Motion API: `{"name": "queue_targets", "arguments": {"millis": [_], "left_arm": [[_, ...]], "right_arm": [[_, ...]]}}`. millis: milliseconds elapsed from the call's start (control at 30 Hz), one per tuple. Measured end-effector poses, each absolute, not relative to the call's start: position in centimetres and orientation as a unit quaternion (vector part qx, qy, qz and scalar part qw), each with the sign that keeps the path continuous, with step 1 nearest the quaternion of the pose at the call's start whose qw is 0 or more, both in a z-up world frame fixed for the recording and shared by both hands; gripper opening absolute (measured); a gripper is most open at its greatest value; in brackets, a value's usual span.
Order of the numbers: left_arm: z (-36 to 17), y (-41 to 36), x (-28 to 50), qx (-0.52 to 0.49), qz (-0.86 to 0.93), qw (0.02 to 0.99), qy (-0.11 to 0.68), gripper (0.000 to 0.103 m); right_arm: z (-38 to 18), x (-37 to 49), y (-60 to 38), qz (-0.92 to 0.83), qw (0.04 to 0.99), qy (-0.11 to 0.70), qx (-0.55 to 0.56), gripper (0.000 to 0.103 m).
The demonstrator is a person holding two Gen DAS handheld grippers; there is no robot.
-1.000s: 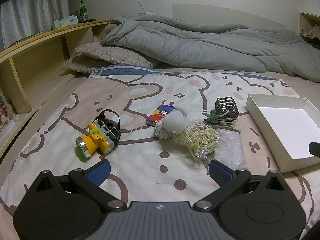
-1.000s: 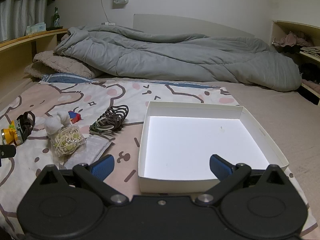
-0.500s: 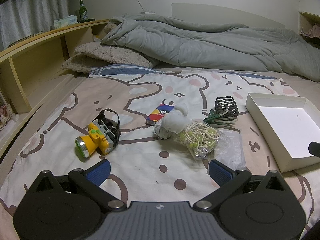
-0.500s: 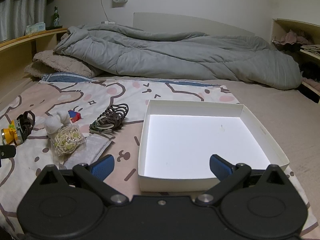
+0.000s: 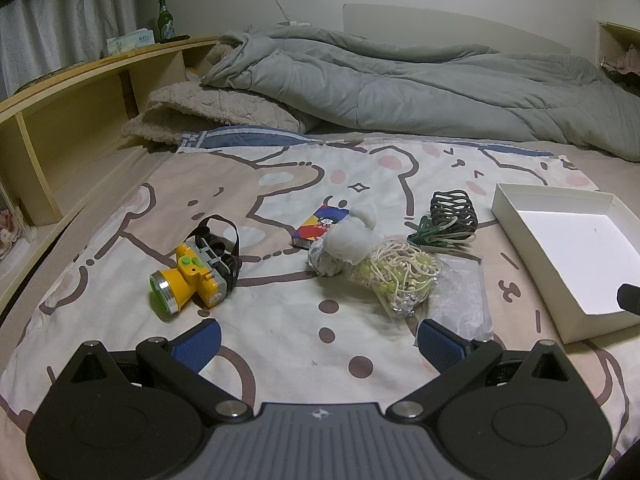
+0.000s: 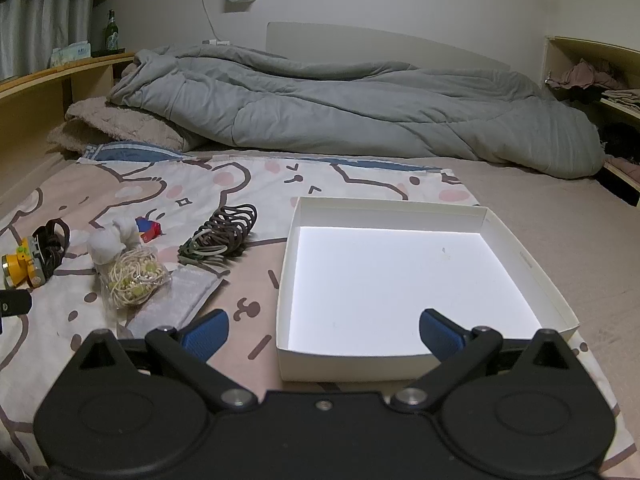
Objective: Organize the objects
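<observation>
On the patterned bedsheet lie a yellow headlamp (image 5: 190, 280), a colourful small box (image 5: 318, 226), a white cloth bundle (image 5: 346, 240), a clear bag of beaded cord (image 5: 402, 276), a flat clear packet (image 5: 464, 296) and a dark coiled hair-tie bundle (image 5: 452, 210). An empty white box (image 6: 408, 276) sits to their right. My left gripper (image 5: 318, 340) is open and empty, hovering near the sheet in front of the items. My right gripper (image 6: 324, 330) is open and empty, over the white box's near wall (image 6: 352, 368).
A grey duvet (image 6: 340, 108) and a beige fleece pillow (image 5: 208, 114) lie across the far bed. A wooden shelf unit (image 5: 80, 112) with a green bottle (image 5: 164, 20) runs along the left. Another shelf with clothes (image 6: 588, 80) stands at the right.
Both grippers stay open and nearly still; the views shift only slightly.
</observation>
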State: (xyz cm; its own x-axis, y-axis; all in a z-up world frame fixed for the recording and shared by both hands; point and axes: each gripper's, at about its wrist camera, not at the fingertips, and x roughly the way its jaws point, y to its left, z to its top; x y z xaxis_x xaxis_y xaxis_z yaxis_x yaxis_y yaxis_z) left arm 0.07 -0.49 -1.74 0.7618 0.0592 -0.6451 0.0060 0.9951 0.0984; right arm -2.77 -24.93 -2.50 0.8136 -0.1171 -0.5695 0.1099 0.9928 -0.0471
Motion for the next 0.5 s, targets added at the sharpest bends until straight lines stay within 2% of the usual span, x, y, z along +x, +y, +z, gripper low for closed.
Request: {"name": "queue_targets", "arguments": {"millis": [500], "left_arm": [[-1.71, -0.33, 0.02, 0.047, 0.014, 0.937, 0.347, 0.103]], "right_arm": [[-2.5, -2.67, -24.91, -0.059, 0.95, 0.305, -0.007, 0.103]]}}
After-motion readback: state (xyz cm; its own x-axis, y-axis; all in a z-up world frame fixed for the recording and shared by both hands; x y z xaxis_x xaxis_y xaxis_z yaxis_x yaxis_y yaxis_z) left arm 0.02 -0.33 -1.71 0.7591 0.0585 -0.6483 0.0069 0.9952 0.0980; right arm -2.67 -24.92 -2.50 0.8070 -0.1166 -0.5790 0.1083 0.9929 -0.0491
